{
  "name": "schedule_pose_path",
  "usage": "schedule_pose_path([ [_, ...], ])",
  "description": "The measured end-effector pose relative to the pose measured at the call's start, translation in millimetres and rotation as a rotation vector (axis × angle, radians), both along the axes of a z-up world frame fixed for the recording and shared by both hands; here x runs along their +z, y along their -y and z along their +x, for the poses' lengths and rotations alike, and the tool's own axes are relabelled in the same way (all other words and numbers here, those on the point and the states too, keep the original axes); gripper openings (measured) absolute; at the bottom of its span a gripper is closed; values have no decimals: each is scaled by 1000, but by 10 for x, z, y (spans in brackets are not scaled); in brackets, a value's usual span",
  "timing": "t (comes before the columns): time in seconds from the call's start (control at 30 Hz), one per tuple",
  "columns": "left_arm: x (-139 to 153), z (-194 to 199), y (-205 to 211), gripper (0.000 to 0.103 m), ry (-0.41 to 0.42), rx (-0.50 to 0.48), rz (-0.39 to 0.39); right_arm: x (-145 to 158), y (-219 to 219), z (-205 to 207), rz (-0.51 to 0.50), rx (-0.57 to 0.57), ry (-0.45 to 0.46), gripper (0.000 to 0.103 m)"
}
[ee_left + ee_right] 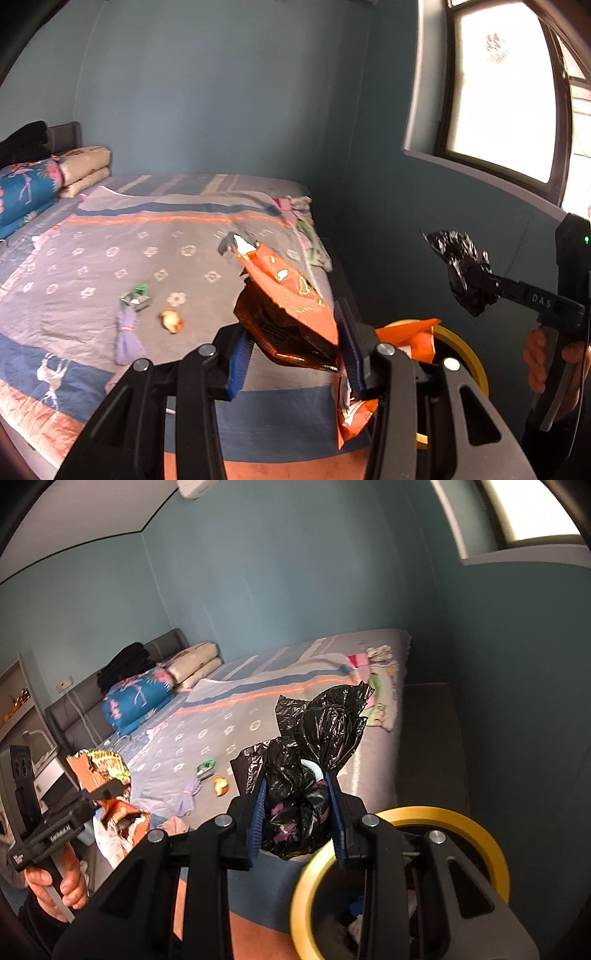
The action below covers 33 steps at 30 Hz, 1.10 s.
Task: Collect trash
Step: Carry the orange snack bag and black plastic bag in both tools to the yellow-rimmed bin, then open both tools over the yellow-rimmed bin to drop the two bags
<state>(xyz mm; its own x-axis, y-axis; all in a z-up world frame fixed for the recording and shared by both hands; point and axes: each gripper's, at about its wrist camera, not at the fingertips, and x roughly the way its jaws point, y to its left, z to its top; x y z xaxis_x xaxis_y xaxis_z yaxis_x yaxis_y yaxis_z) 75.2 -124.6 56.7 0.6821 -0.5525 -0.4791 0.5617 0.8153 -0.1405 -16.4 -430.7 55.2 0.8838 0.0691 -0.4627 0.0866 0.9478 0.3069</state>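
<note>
Blue pads on my left gripper [291, 347] were clamped on an orange snack bag [291, 295], its crumpled foil mouth sticking up and away from me over the near edge of the bed [110, 229]. My right gripper [299, 812] was closed tight on a knotted black plastic bag [314, 746], which bulged between the pads and rose above them. Just below and to the right of that gripper sat the bin with the yellow rim [476, 827], at the near right corner of the bed, with dark contents inside that I could not make out. Another orange wrapper [410, 336] lay at the bin's left edge. My right hand [546, 362] showed on its handle at the far right of the left camera's view. Out on the grey patterned bedspread, well apart from both grippers, lay a green wrapper [138, 293], a bitten piece of fruit [171, 320] just right of it, and a lilac scrap [127, 334] nearer to me. Folded quilts [48, 177] were stacked at the far left by the headboard, and small bits of cloth [295, 206] lay at the far right corner under the window [502, 88].
</note>
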Motion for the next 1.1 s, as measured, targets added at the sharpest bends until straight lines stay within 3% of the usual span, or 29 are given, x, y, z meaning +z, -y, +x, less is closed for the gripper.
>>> schedule_pose_path([
  [0.37, -264, -58, 769, 40, -34, -150, 102, -166, 458, -107, 29, -70, -28, 30],
  [0.77, -748, -33, 1548, 40, -119, -288, 203, -611, 859, 49, 127, -110, -133, 30],
  [1.1, -980, 52, 1820, 42, -204, -323, 209, -862, 1015, 51, 196, -130, -178, 34],
])
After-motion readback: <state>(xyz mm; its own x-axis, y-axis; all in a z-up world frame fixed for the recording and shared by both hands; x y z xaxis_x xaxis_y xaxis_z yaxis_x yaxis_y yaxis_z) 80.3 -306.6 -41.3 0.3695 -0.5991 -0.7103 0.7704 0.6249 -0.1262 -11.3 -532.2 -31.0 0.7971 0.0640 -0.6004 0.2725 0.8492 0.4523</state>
